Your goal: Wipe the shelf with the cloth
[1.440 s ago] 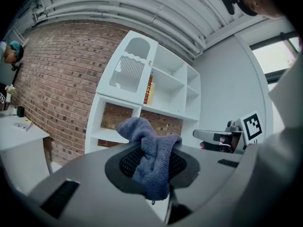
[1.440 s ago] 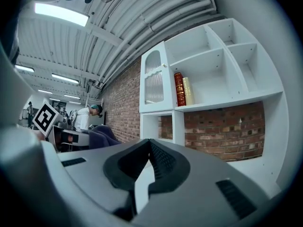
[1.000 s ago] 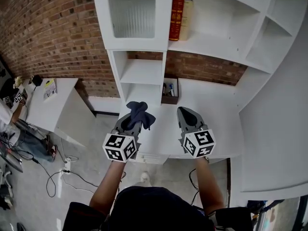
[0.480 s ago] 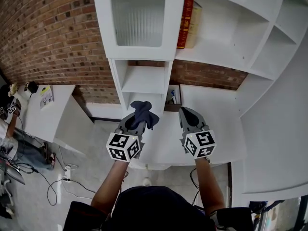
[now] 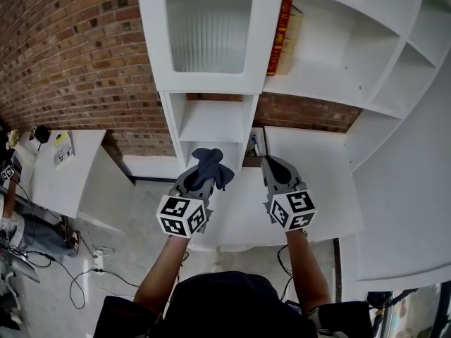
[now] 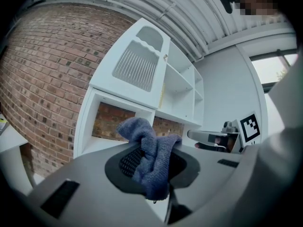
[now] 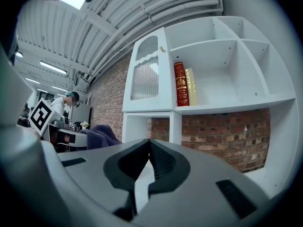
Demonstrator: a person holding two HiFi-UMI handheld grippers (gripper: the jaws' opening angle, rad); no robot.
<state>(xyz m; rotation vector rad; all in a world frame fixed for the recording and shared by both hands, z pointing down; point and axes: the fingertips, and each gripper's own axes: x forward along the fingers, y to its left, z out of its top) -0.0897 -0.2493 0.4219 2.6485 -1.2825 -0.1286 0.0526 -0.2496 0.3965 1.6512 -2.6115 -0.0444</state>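
Note:
A dark blue cloth (image 5: 211, 166) is bunched between the jaws of my left gripper (image 5: 198, 178), which is shut on it; in the left gripper view the cloth (image 6: 151, 152) spills up over the jaws. This gripper hangs in front of the small lower cubbies of the white shelf unit (image 5: 211, 118), short of them. My right gripper (image 5: 276, 169) is beside it at the same height, shut with nothing in it, its jaw tips (image 7: 148, 143) meeting. The shelf unit (image 7: 218, 105) stands ahead with open compartments.
A red book (image 5: 279, 34) and a cream book (image 5: 290, 41) stand on the upper shelf, next to a ribbed glass door (image 5: 208, 25). A white desk surface (image 5: 310, 174) lies below. A dark box of small items (image 5: 255, 146) sits at its back. Brick wall behind; cables on the floor at left.
Both grippers have come slightly closer to the shelf unit, which has shifted down and right in the head view. The cloth stays held in the left gripper.

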